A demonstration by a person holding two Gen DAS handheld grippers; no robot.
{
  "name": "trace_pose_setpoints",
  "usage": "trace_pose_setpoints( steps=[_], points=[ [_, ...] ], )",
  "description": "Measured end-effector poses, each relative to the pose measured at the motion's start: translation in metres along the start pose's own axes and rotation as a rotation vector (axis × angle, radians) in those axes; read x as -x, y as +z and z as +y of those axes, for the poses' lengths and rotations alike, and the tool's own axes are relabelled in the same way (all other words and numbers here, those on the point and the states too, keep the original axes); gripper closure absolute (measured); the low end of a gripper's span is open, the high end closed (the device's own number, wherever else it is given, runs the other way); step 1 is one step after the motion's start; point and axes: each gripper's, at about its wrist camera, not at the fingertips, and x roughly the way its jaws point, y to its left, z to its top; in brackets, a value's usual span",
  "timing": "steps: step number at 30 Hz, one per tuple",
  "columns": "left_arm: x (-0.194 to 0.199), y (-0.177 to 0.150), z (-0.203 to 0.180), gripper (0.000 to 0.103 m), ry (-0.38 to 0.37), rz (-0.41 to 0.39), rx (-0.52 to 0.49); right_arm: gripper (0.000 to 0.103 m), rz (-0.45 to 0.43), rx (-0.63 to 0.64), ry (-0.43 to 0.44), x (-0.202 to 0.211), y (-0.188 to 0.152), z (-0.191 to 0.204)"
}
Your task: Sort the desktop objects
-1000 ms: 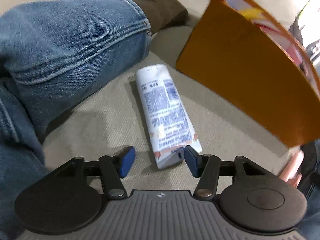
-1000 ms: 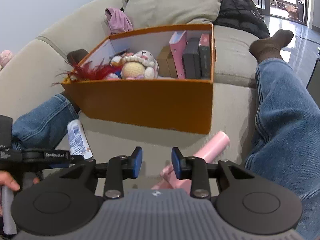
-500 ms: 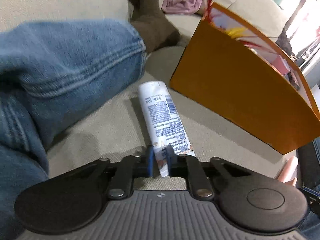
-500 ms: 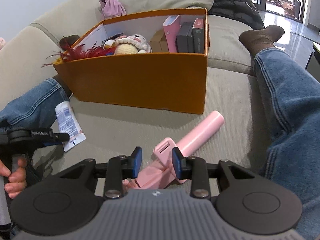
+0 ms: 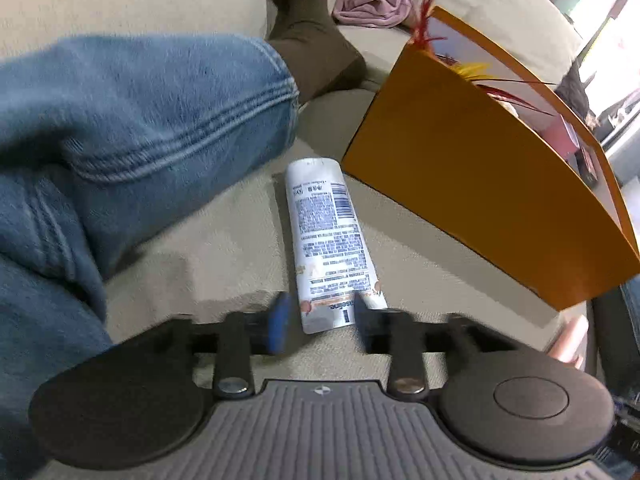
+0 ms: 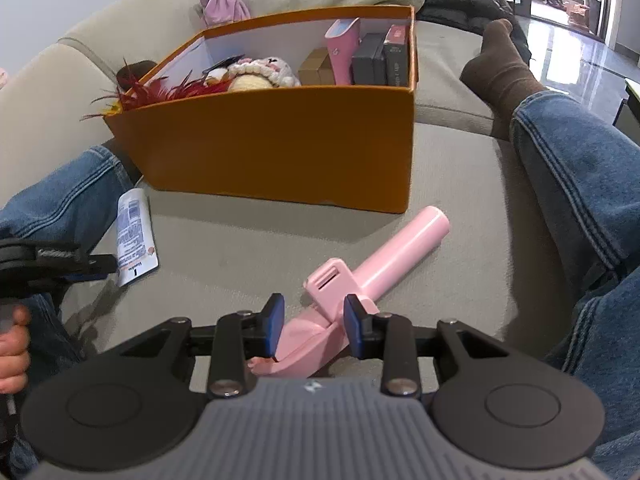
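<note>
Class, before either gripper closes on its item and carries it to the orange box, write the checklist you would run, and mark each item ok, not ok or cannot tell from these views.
1. Left gripper open, fingers either side of the white tube's crimped end: ok.
2. Right gripper open around the pink tool: ok.
3. Either item already gripped: not ok, gaps show beside both.
4. Pink tool centred between the fingers: cannot tell, its near end is hidden under the gripper.
5. Orange box open on top: ok.
6. Free space in the box: cannot tell, its near half is hidden behind the front wall.
</note>
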Motion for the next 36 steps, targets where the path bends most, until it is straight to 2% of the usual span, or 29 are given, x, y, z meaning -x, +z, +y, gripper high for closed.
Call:
trace_pose_setpoints(
  steps=[4,7,11,15,17,22,29,34,36],
  points=[
    [-0.015,-0.002,0.006,0.044,0.005,0.039,0.038,0.068,0.006,-0.005,0.000,-0.004,-0.001,-0.001],
    [-0.018,-0.002,0.006,0.039,-0.004,0.033,0.058,0.064,0.018,-0.009,-0.005,-0.010,-0.002,-0.002],
    [-0.022,-0.007,-0.009,0.040,0.033,-0.010,-0.022,0.061,0.011,0.008,-0.031,-0.015,-0.002,0.000],
    [-0.021,-0.016,-0.020,0.056,0.058,-0.060,-0.116,0.061,-0.002,0.012,-0.047,-0.015,-0.001,-0.002],
    [-0.017,-0.018,-0.015,0.067,0.048,-0.079,-0.115,0.061,-0.001,0.000,-0.055,-0.016,-0.001,-0.005],
    [-0.004,-0.021,-0.002,0.082,-0.001,-0.113,-0.088,0.061,-0.001,-0.037,-0.043,-0.013,-0.003,-0.011],
    [0.019,-0.026,0.001,0.092,-0.035,-0.139,-0.109,0.062,-0.009,-0.061,-0.022,-0.009,-0.003,-0.014],
    [0.047,-0.029,-0.009,0.093,-0.050,-0.157,-0.193,0.062,-0.030,-0.045,-0.026,-0.006,0.000,-0.010],
    [0.054,-0.019,-0.020,0.093,-0.064,-0.157,-0.227,0.062,-0.043,-0.035,-0.036,-0.004,0.002,-0.008]
  ],
)
